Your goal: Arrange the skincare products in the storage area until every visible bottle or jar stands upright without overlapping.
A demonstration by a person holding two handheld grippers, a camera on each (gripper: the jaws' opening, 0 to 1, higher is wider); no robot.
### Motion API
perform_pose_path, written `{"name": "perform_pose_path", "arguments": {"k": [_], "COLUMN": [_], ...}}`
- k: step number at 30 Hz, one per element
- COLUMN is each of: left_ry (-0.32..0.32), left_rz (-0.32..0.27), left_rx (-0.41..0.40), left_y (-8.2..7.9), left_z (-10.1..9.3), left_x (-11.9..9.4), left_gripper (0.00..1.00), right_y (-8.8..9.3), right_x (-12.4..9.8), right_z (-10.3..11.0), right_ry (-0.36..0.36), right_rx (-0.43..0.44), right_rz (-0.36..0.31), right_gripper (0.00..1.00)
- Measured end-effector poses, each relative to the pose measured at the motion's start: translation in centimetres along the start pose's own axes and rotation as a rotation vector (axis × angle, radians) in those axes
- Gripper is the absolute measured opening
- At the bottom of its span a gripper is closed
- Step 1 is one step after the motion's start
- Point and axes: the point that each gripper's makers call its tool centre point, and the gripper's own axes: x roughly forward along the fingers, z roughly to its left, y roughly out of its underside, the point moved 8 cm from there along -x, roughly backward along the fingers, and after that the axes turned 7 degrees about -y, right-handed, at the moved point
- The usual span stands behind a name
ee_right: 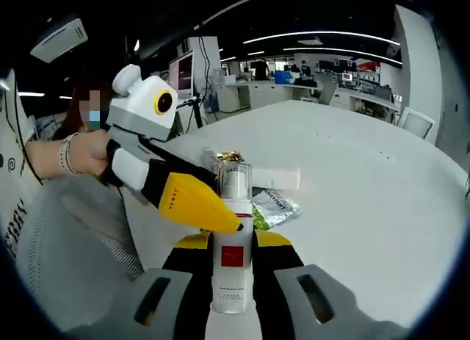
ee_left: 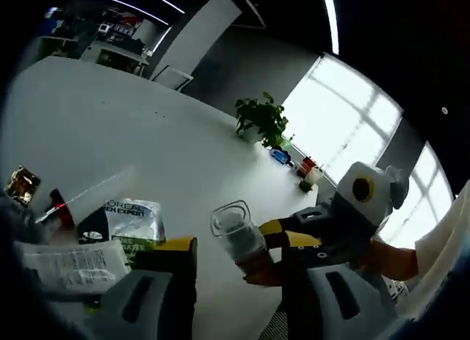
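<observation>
The right gripper [ee_right: 233, 281] is clamping a tall white pump bottle with a clear cap and a red label [ee_right: 233, 244] between its yellow-tipped jaws, holding it upright above the broad white table [ee_right: 382, 193]. To do this step well, I judge it should be lowering the bottle straight down onto bare tabletop, keeping it vertical and letting go only once the base is sitting flat, well apart from the clutter. In the left gripper view that same bottle [ee_left: 239, 233] is showing at about three o'clock of the left gripper [ee_left: 220, 281], just beside it; whether the left jaws are open or closed I cannot tell. A silvery sachet with dark lettering [ee_left: 132, 222] and a flat white box [ee_left: 66, 263] are lying at that gripper's nine o'clock, near a green potted plant [ee_left: 261, 120] farther off at twelve.
</observation>
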Motion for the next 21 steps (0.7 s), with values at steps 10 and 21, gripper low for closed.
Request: {"name": "perform_pose_path", "arguments": {"k": [10, 21], "left_ry": [0.003, 0.001], "left_rz": [-0.055, -0.085], "left_rx": [-0.069, -0.143], "left_y": [0.0, -0.4], "left_z": [-0.6, -0.6], "left_x": [0.8, 1.2], "left_gripper": [0.33, 0.16], "right_y": [0.0, 0.2], "right_x": [0.3, 0.4], "right_z": [0.3, 0.1], "right_ry": [0.008, 0.048], "right_rx": [-0.057, -0.158], "right_rz": [0.027, 0.049], "right_gripper": [0.19, 0.20]}}
